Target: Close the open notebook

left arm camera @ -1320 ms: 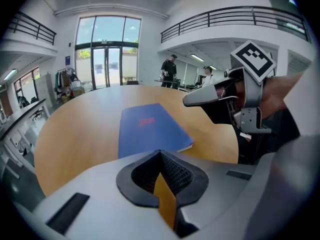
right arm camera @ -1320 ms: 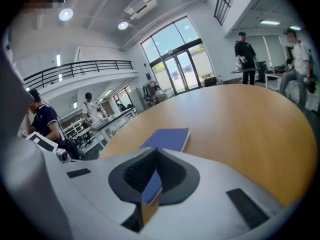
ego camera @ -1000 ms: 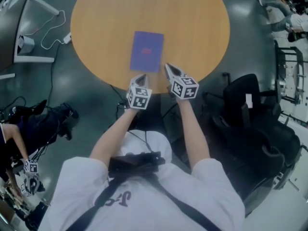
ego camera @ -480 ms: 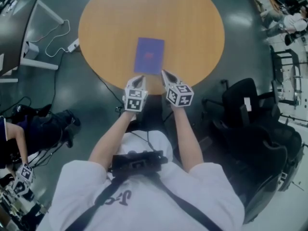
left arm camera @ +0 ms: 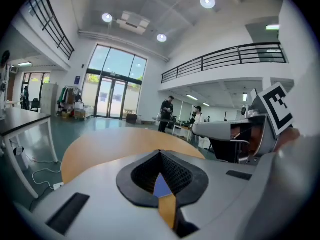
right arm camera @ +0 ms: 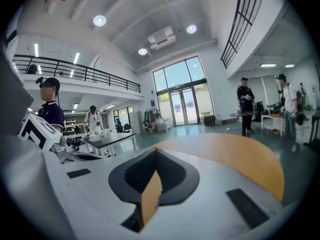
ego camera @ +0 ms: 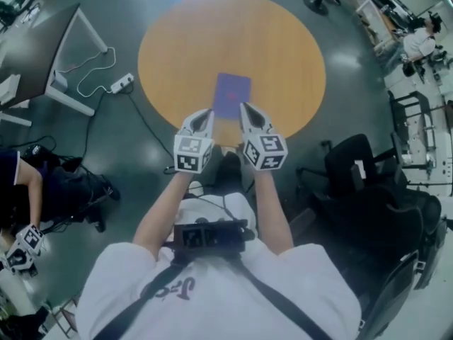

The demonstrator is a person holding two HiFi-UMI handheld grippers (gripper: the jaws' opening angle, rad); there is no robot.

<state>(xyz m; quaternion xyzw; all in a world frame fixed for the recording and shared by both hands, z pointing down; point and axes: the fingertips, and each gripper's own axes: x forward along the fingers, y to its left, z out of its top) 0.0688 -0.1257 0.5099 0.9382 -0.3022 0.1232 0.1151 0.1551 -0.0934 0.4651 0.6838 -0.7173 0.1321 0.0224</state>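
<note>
A purple notebook [ego camera: 233, 94] lies shut and flat on the round wooden table [ego camera: 184, 41], near its front edge. My left gripper [ego camera: 207, 112] and right gripper [ego camera: 245, 107] are held side by side in the air above the table's near rim, on either side of the notebook's near end. Both are shut with nothing in them. In the left gripper view the shut jaws [left arm camera: 160, 155] leave a narrow gap, and a sliver of the notebook [left arm camera: 162, 186] and tabletop shows through it. The right gripper view shows its shut jaws [right arm camera: 154, 153] over the table [right arm camera: 240, 151].
Black office chairs [ego camera: 368, 172] stand to the right of the table. A dark desk [ego camera: 39, 52] and a power strip with cable [ego camera: 119, 83] are on the floor at left. A person [ego camera: 21, 183] sits at lower left. Other people stand far off in the hall.
Both grippers have risen together from the table's near edge and now show larger, flanking the notebook's near end. The notebook has not moved. Both stay shut.
</note>
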